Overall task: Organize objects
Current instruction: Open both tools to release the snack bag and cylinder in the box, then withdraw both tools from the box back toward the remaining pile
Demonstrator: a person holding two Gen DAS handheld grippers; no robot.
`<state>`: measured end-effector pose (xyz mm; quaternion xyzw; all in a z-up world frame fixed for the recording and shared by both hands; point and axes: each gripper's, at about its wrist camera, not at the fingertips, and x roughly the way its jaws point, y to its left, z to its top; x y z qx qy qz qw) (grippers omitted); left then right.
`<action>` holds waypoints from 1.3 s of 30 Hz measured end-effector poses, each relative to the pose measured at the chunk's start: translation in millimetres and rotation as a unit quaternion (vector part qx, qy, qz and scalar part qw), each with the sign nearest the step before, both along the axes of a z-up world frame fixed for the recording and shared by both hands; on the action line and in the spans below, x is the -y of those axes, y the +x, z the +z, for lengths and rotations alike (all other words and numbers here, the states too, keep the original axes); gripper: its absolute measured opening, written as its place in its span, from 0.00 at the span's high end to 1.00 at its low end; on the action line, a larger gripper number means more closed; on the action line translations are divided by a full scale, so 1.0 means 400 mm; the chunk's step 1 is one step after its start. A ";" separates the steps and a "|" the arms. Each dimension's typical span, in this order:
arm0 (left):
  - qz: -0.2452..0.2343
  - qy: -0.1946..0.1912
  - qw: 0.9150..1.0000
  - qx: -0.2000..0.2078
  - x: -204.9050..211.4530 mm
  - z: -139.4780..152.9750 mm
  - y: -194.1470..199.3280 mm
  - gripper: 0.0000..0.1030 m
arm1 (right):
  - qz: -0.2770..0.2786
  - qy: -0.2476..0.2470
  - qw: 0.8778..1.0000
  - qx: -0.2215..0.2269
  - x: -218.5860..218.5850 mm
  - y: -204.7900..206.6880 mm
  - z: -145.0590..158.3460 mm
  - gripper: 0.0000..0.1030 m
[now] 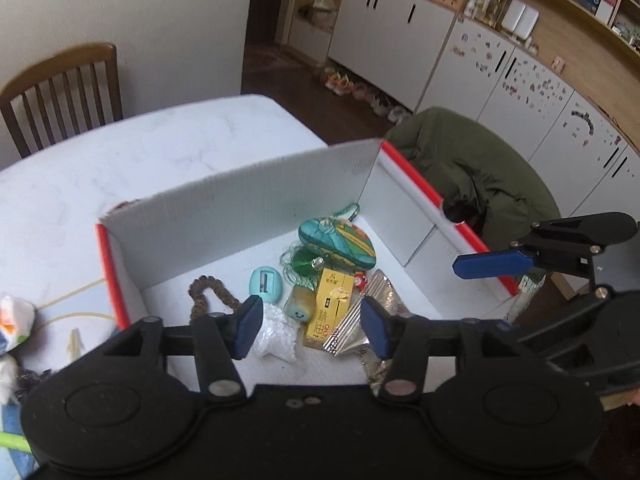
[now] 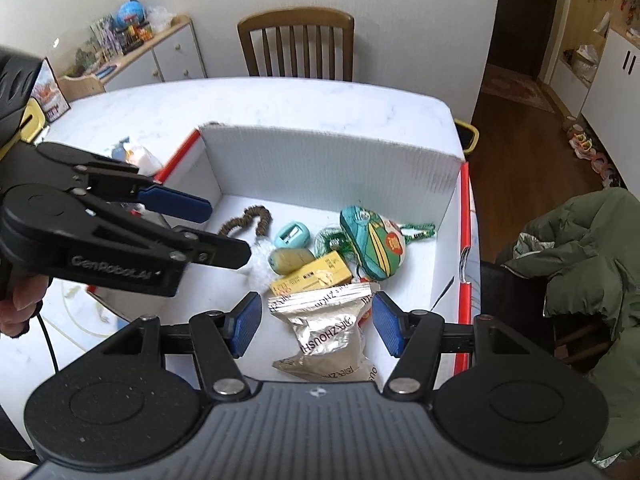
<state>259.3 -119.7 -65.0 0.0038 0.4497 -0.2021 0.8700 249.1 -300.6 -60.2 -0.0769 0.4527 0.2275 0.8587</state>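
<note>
While both wide-apart, empty grippers, left and right, overlook the white corrugated box, only the right view reveals the silver foil pouch's lettering.

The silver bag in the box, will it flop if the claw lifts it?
Probably. The silver bag looks crinkled and soft, so it would likely sag. Its contents seem loose and may slump to the bottom. The shiny film could be slippery, so pinching the flat sealed top looks safest.
</note>
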 end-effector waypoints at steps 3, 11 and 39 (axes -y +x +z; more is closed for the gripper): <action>0.005 -0.010 1.000 0.014 -0.018 0.030 -0.029 0.46 | 0.000 0.008 1.000 0.010 -0.003 -0.019 0.027 0.39; 0.022 -0.026 0.999 0.039 -0.080 0.082 -0.097 0.38 | -0.007 0.028 0.999 0.028 -0.023 -0.068 0.080 0.36; 0.094 -0.011 0.993 0.075 -0.430 0.098 -0.287 0.04 | -0.011 0.097 0.995 0.021 -0.328 -0.228 0.091 0.20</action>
